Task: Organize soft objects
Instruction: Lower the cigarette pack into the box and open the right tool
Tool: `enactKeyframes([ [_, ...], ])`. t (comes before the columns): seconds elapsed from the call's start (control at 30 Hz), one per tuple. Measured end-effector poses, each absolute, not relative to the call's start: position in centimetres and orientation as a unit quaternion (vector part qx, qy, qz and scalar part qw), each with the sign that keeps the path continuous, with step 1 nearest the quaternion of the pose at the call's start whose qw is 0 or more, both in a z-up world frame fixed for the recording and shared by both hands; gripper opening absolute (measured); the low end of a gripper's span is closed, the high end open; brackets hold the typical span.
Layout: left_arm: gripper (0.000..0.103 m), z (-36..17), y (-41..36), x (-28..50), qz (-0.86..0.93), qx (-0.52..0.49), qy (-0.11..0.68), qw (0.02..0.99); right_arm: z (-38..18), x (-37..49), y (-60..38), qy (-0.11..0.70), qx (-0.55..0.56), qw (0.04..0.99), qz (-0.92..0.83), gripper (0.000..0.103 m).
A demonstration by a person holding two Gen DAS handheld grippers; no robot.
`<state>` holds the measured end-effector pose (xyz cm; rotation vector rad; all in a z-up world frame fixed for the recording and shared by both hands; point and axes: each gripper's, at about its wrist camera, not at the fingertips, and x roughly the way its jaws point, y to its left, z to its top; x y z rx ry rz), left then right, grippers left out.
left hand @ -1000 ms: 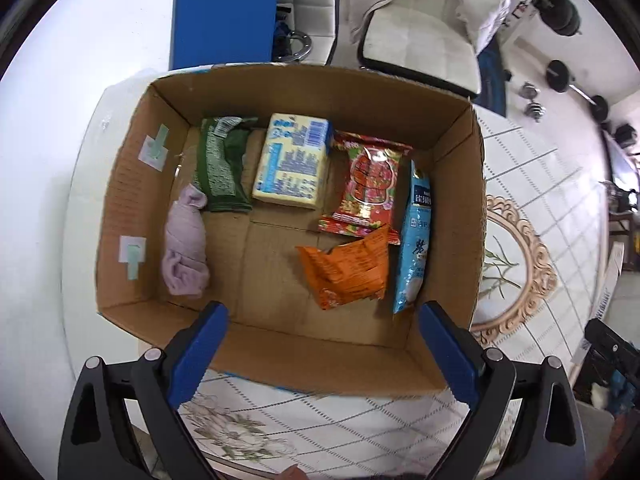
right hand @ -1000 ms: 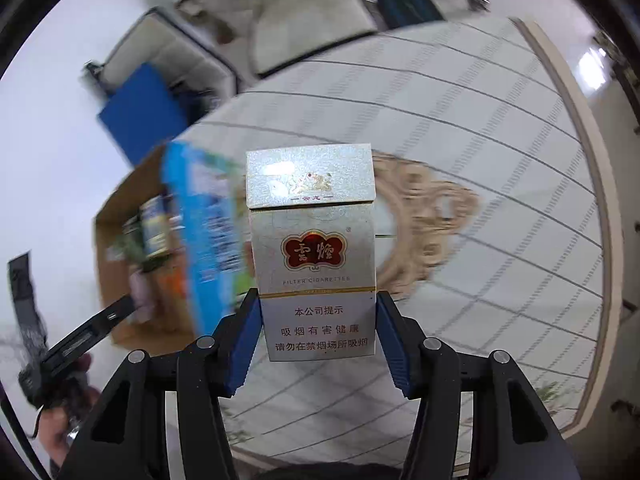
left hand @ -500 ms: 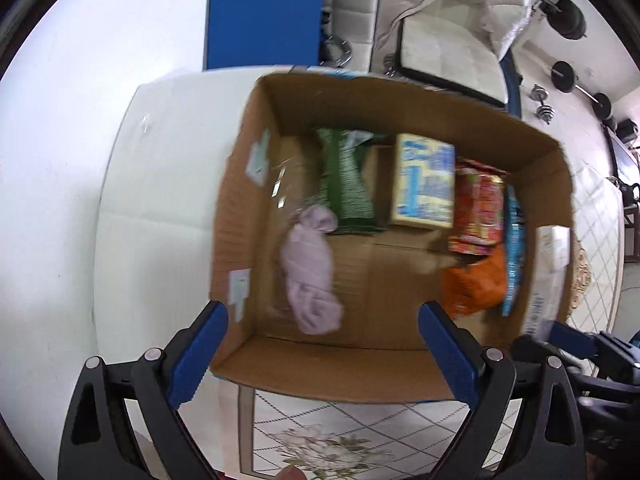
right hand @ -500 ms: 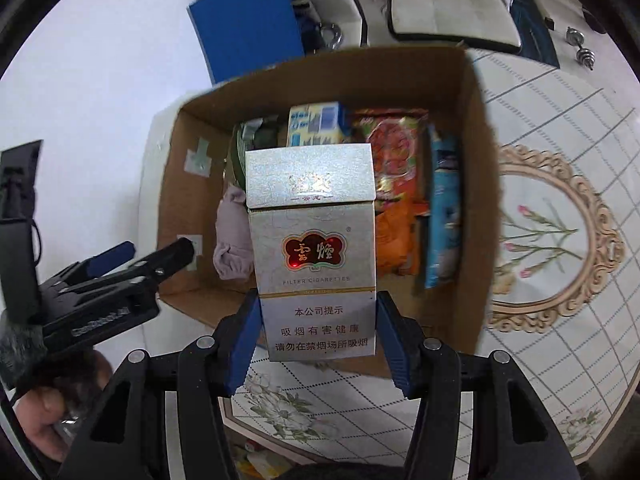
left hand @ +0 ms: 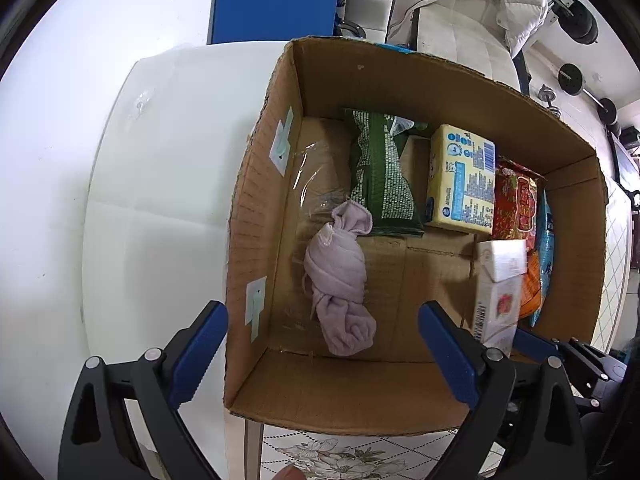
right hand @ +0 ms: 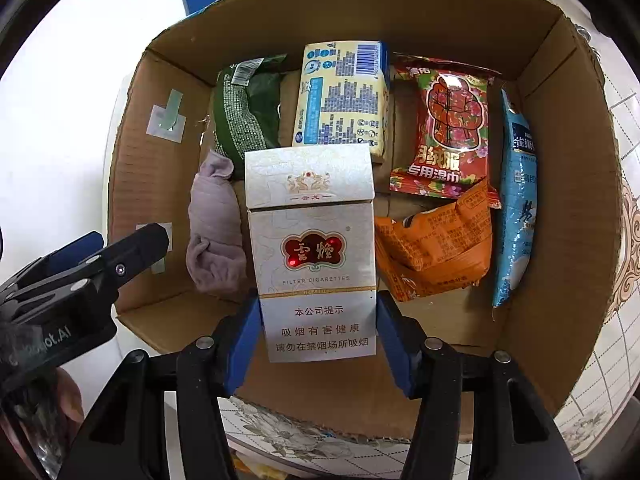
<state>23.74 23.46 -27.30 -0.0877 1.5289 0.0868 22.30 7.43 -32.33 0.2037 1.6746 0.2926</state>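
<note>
Right wrist view: our right gripper (right hand: 318, 334) clamps a cigarette pack (right hand: 314, 256) upright over the cardboard box (right hand: 560, 208), beside the sock (right hand: 216, 232), ready for lowering; our left gripper (left hand: 320, 356) hangs open, empty.

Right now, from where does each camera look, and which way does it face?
Left wrist: on the left gripper, facing down into the cardboard box; its open blue fingers show, with the right gripper at the right edge.
Right wrist: on the right gripper, facing steeply down into the cardboard box; its fingers clamp the cigarette pack, and the left gripper shows at the left.
Shared: cardboard box, purple sock, cigarette pack.
</note>
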Motion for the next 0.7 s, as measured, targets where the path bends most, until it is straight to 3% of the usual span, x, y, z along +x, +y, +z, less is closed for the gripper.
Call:
enactKeyframes([
  [0.07,0.098,-27.1,23.4,23.6,0.037,-0.041,0.690,0.722,-32.6,22.3,7.4,0.742,0.090,0.652,0.128,0.060],
  [0.13,0.098,-26.8,23.2,23.6,0.035,-0.040,0.687,0.724,-32.2,22.2,7.2,0.739,0.090,0.655,0.126,0.073],
  [0.17,0.098,-26.6,23.1,23.6,0.034,-0.039,0.686,0.726,-31.8,22.1,6.8,0.736,0.089,0.659,0.125,0.075],
  [0.47,0.098,-24.0,21.4,22.4,0.034,-0.032,0.664,0.746,-27.0,21.0,3.4,0.698,0.044,0.711,0.072,0.085],
  [0.53,0.098,-23.3,20.8,21.9,0.033,-0.034,0.658,0.751,-25.8,20.8,2.4,0.691,0.039,0.720,0.059,0.094],
  [0.7,0.098,-21.6,19.6,20.4,0.032,-0.036,0.643,0.764,-24.0,19.9,0.0,0.678,0.044,0.733,0.039,0.097],
])
